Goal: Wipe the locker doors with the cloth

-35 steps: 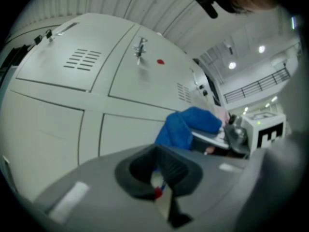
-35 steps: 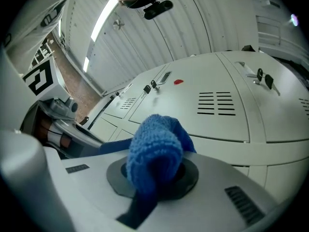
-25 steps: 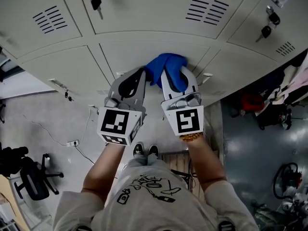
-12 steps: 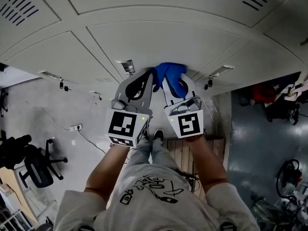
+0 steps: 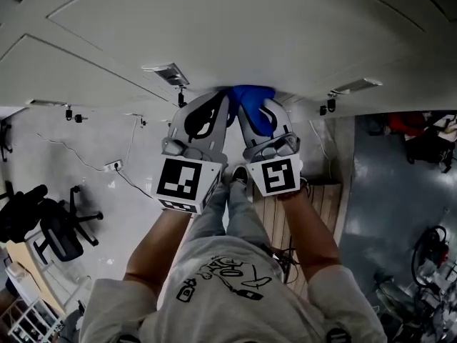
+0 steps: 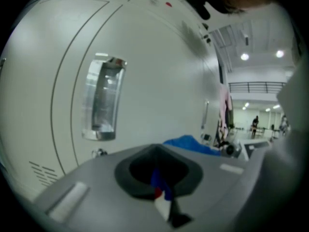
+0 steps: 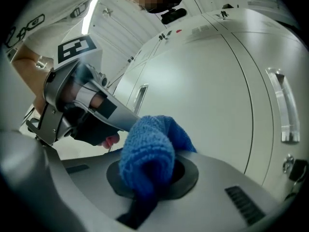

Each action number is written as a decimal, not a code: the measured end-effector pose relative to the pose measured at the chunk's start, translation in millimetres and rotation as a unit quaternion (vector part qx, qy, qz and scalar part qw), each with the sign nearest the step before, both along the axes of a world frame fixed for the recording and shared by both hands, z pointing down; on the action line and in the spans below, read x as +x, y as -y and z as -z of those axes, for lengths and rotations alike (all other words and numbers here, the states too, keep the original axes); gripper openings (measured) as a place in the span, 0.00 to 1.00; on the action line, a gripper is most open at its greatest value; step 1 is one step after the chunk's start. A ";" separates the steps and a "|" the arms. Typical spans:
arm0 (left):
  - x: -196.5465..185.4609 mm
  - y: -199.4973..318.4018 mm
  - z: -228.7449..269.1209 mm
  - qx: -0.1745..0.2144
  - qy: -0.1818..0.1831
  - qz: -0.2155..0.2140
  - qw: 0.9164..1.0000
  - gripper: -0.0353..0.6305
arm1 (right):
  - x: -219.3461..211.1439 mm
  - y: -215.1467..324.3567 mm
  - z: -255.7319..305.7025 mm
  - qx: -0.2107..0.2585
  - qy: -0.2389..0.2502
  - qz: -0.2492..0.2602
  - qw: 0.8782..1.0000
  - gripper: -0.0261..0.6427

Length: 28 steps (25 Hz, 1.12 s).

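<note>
Low at the lockers: right gripper (image 5: 251, 113) has its jaws clamped on the blue cloth (image 5: 251, 98), a thick fold bulging out ahead of the tips in the right gripper view. Left gripper (image 5: 218, 109) sits just left of the cloth, tips alongside. Its jaws are together w/ no cloth in them, only a small blue-red-white scrap at the seam, which can't be identified. The wad meets the locker door (image 5: 250, 34) directly beyond the cloth, apparently touching, so the right hand is the working one. The cloth is bunched, w/ no clear long axis. Unwiped panel spreads past the cloth on every side. One handle (image 5: 166, 72) lies up-left of the cloth, another (image 5: 355, 86) to its right. Judgement: next stroke likely carries the wad across the door face, steering clear of both handles.
</note>
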<state>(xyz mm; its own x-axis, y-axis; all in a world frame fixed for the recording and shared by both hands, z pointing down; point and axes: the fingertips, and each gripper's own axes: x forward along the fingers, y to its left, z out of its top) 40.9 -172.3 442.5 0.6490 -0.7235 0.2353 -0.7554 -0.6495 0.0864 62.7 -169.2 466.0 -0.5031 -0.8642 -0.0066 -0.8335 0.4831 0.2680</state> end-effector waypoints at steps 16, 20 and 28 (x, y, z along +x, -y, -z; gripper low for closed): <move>29.5 -6.6 -4.1 0.000 0.019 -0.025 1.000 0.06 | 46.7 -6.2 -26.0 -0.035 -0.095 -0.024 0.995 0.08; 27.8 -6.7 23.5 0.019 0.013 -0.024 0.999 0.06 | 47.0 -6.9 15.6 -0.009 -0.087 -0.025 0.996 0.08; 8.3 -15.6 88.3 0.056 -0.010 -0.011 0.998 0.06 | 44.0 -13.5 111.2 0.042 -0.067 -0.026 0.997 0.08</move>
